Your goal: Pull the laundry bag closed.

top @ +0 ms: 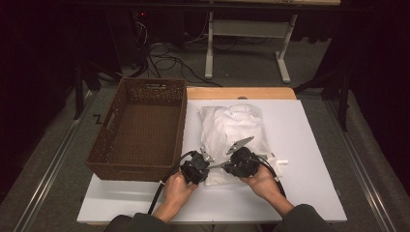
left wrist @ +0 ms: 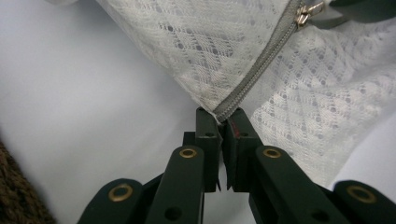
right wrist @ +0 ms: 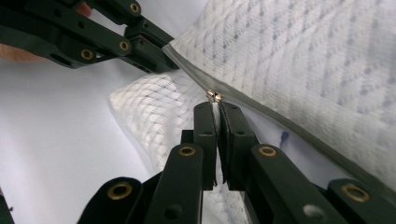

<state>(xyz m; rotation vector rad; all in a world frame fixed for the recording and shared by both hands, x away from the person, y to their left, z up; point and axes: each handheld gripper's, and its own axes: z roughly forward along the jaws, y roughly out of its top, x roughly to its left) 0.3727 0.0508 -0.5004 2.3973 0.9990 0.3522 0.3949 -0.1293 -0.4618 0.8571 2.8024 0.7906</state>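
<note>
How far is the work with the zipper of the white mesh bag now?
Done: the left hand-held gripper is shut on the zipper end of the white mesh bag. In hand: the right hand-held gripper pinches the zipper pull. Left: sliding it along; the brown basket holds nothing.

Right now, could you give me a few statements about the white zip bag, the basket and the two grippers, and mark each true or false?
1. The left gripper pinches the end of the zipper. True.
2. The right gripper is wide open. False: its jaws are closed at the zip pull.
3. The bag lies inside the basket. False: it lies on the white table beside the basket.
4. The basket holds nothing. True.
5. The bag is black. False: it is white mesh.
</note>
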